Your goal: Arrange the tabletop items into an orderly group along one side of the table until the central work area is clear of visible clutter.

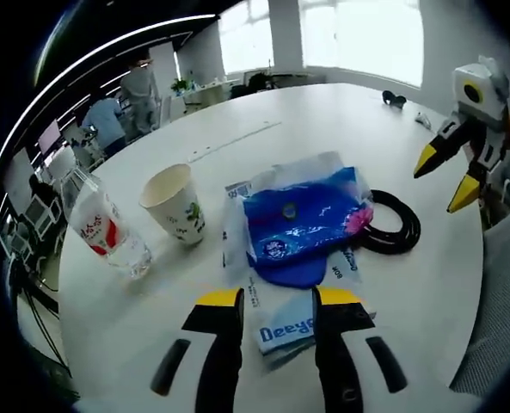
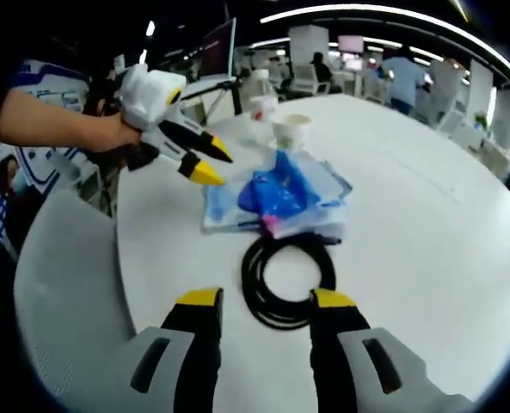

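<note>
- Lying in a loose cluster on the round white table (image 1: 427, 284) are the items to be grouped, which suggests the tidying is being judged as barely begun.
- Both tongs are being held released, jaws apart and grasping nothing: the left gripper (image 1: 276, 301) is being poised over the near edge of the plastic packet (image 1: 280, 331), and the right gripper (image 2: 263, 301) is being aimed at the coiled black cable (image 2: 285, 280).
- That pairing is being read as a split of work, each tool being lined up with the piece nearest to it.
- In the left gripper view, the right gripper (image 1: 444, 182) is being seen at 2 o'clock, raised clear of the table; in the right gripper view, the left gripper (image 2: 213, 163) is being seen at 11 o'clock, gripped by a hand (image 2: 117, 133).
- The blue bag (image 1: 302, 228) is being seen crumpled and glossy, with a pink patch at one end, resting on clear wrappers printed with blue lettering.
- The cable (image 1: 392, 225) is being seen touching the bag's edge at 3 o'clock, wound in a neat double loop.
- A paper cup (image 1: 175, 206) is being left upright at 9 o'clock of the bag, just beside it.
- A water bottle (image 1: 108, 231) with a red label is being seen tilted, farther out at 9 o'clock.
</note>
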`<state>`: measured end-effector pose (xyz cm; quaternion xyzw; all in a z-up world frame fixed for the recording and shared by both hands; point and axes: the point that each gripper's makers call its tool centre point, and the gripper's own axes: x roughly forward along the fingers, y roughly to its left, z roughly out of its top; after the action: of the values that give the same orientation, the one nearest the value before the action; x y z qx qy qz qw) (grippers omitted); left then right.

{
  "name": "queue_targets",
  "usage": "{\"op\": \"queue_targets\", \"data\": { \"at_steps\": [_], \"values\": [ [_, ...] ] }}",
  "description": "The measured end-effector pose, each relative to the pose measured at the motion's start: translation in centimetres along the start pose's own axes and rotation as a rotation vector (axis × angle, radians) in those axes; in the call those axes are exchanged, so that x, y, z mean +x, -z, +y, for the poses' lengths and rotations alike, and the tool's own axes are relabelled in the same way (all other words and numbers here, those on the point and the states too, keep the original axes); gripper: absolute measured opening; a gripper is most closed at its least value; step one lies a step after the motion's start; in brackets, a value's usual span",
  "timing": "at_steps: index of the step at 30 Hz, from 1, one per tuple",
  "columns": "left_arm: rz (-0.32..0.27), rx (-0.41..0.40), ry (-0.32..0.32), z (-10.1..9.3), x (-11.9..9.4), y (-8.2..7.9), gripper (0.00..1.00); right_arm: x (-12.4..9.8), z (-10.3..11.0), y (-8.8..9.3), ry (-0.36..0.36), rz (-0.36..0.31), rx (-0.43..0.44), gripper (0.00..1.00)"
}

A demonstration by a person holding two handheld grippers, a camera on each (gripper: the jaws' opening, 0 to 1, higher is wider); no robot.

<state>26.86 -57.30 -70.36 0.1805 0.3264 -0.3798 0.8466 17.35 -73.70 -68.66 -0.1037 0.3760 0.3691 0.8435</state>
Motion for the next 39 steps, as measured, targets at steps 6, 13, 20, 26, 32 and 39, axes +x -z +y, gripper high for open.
{"op": "queue_targets", "data": {
  "at_steps": [6, 13, 20, 26, 32, 39],
  "values": [
    [0.000, -0.007, 0.011, -0.1, 0.4, 0.1, 0.30, 0.5, 0.1, 0.2, -0.001, 0.011, 0.016, 0.36],
    [-0.001, -0.010, 0.015, 0.2, 0.9, 0.0, 0.30, 1.6, 0.0, -0.6, -0.008, 0.006, 0.038, 0.36],
    [0.014, -0.022, 0.016, 0.5, 1.3, 0.6, 0.31, 2.6, 1.0, -1.7, -0.041, 0.005, 0.024, 0.32],
    [0.009, -0.025, 0.008, 0.8, 1.4, 0.6, 0.32, 3.4, 1.1, -2.1, -0.043, 0.002, 0.030, 0.33],
    [0.023, -0.050, -0.027, 2.1, 1.4, 1.4, 0.36, 3.9, 1.3, -2.1, -0.051, 0.013, 0.027, 0.32],
    [0.046, -0.054, -0.002, 1.9, 1.9, 1.9, 0.34, 4.1, 1.4, -1.8, -0.056, 0.017, 0.039, 0.32]
  ]
}}
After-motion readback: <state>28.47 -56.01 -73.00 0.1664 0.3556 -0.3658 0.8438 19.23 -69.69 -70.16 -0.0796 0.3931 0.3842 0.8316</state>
